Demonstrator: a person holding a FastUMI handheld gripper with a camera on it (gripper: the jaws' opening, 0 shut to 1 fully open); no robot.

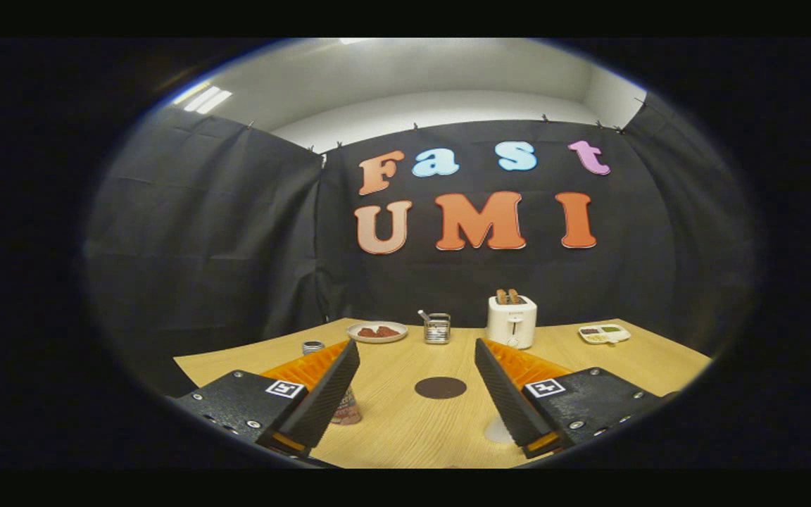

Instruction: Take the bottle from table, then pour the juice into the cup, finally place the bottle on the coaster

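The worktop (405,429) carries everything untouched, so nothing looks done yet. The claw (416,352) hangs wide and empty; its left finger hides most of the bottle (346,410) (cap peeking above). The coaster (440,387) lies bare between the fingers.

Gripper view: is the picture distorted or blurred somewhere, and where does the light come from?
Gripper view: fisheye bends the table edges; ceiling lights glare at upper left, lighting the wood evenly; far toaster and plate are small and soft; the open gripper frames the dark coaster; its left finger hides most of the bottle.
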